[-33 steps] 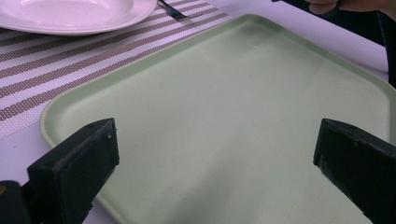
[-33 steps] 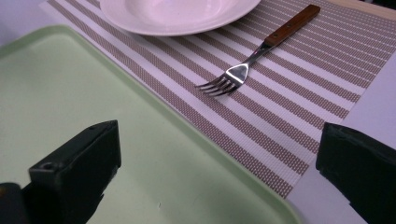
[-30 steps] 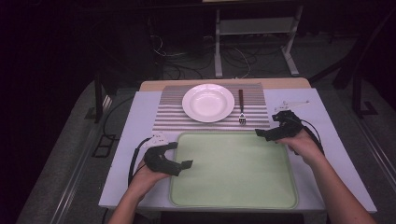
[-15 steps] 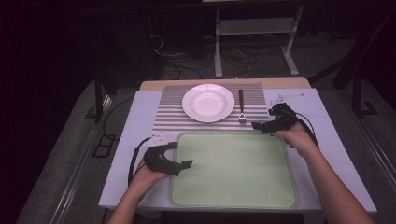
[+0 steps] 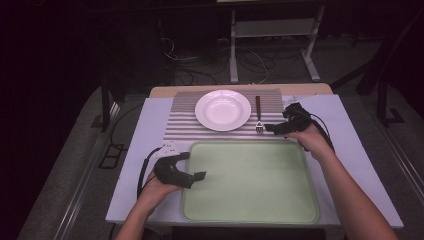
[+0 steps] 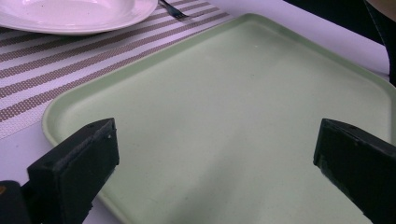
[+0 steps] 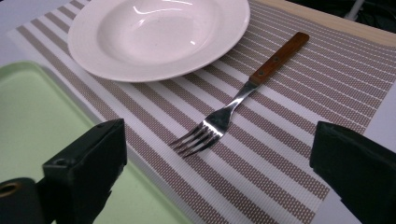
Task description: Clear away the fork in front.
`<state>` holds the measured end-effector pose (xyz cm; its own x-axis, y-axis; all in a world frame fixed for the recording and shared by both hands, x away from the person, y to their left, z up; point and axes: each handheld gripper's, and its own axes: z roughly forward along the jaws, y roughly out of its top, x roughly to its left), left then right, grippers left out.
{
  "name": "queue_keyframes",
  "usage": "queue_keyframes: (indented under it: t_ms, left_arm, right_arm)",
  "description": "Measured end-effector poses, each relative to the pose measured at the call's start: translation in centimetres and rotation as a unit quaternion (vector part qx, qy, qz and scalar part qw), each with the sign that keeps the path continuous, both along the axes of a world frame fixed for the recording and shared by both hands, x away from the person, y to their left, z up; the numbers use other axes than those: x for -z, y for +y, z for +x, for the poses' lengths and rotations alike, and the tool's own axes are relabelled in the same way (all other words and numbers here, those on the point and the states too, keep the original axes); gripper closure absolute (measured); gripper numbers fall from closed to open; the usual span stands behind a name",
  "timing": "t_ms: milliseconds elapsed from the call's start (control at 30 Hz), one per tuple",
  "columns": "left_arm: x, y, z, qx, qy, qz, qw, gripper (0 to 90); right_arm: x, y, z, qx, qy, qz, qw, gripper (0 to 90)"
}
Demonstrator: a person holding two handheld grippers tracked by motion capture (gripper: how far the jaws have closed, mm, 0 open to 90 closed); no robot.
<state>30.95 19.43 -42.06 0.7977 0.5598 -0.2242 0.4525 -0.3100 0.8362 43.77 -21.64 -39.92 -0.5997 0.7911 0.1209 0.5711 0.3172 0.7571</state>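
there is one white plate (image 5: 223,110), one fork (image 5: 259,114) with a wooden handle, and one stripy mat (image 5: 182,125) under them both. there is one big green tray (image 5: 250,182) and one desk (image 5: 135,165) that holds it all. there are two grippers, the left gripper (image 5: 192,165) and the right gripper (image 5: 272,122), one in each of the person's two hands.

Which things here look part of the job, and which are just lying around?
In play, probably: fork, plate, green tray, striped placemat, right gripper with fingers open near the fork.
Lying about: metal stand and floor cables behind the table.
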Motion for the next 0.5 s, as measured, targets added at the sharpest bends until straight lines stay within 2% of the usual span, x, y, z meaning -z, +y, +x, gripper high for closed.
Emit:
queue_keyframes:
  t_ms: [167,500]
  left_arm:
    - [0.0,0.0,0.0,0.001,0.0,0.0,1.0,0.0]
    - [0.0,0.0,0.0,0.001,0.0,-0.001,1.0,0.0]
  right_arm:
    - [0.0,0.1,1.1,0.018,0.005,-0.003,0.9998,6.1]
    - [0.2,0.5,3.0,0.037,0.014,-0.01,0.9991,8.7]
